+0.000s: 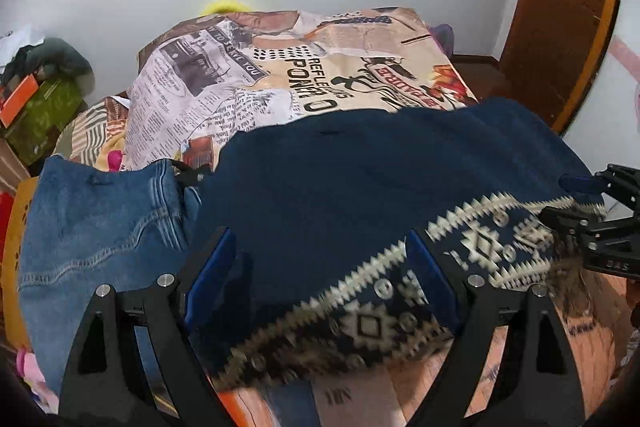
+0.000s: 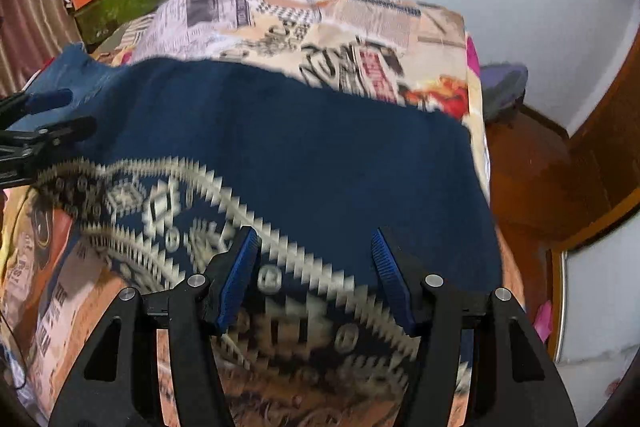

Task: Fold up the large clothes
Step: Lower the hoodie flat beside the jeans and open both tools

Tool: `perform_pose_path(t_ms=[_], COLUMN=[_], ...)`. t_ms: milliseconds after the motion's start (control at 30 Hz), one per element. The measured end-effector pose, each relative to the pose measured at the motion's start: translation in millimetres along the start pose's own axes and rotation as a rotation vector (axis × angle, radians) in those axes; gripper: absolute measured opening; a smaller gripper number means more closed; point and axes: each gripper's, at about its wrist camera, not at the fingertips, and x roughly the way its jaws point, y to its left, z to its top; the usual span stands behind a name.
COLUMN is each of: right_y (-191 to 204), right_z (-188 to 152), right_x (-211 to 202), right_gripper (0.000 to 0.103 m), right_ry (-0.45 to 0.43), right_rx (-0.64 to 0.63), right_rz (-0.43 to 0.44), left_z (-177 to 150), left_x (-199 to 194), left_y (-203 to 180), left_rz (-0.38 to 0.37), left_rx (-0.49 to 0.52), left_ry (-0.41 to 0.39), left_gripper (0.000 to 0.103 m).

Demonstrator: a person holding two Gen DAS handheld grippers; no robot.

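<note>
A large navy blue cloth [image 1: 360, 179] with a cream geometric border [image 1: 360, 323] lies spread across the bed; it also shows in the right wrist view [image 2: 312, 155]. My left gripper [image 1: 320, 259] is open, its blue-padded fingers astride the cloth's near edge. My right gripper [image 2: 316, 259] is open over the patterned border [image 2: 168, 211] at the cloth's near right part. Each gripper shows at the edge of the other's view: the right one [image 1: 592, 203], the left one [image 2: 44, 119]. Neither pinches fabric that I can see.
A newspaper-print bedsheet [image 1: 280, 67] covers the bed. Blue jeans [image 1: 100, 227] lie left of the cloth. A green box [image 1: 40, 115] and clutter sit far left by the wall. A wooden door frame [image 1: 560, 27] stands on the right.
</note>
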Motion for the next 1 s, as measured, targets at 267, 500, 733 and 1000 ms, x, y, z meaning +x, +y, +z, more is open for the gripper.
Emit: perform_pose_path(t_ms=[267, 500, 733, 1000], right_y=[-18.6, -16.2, -14.9, -8.1], right_z=[-39.3, -47.6, -47.7, -47.4], right_x=[-15.6, -36.0, -43.0, -30.7], right_gripper=[0.060, 0.060, 0.060, 0.060], right_ry=[0.021, 0.004, -0.037, -0.019], right_rx=[0.145, 0.120, 0.150, 0.163], right_rz=[0.029, -0.042, -0.033, -0.005], left_z=[-38.8, -78.1, -106.7, -107.4], left_x=[-20.8, -27.5, -0.2, 42.0], left_y=[3.8, 33.9, 56.1, 65.4], left_rz=[-0.012, -0.023, -0.077, -0.318], left_rx=[-0.078, -0.258, -0.470, -0.691], left_ry=[0.035, 0.047, 0.100, 0.116], left_gripper=[0.086, 0.086, 0.086, 0.086])
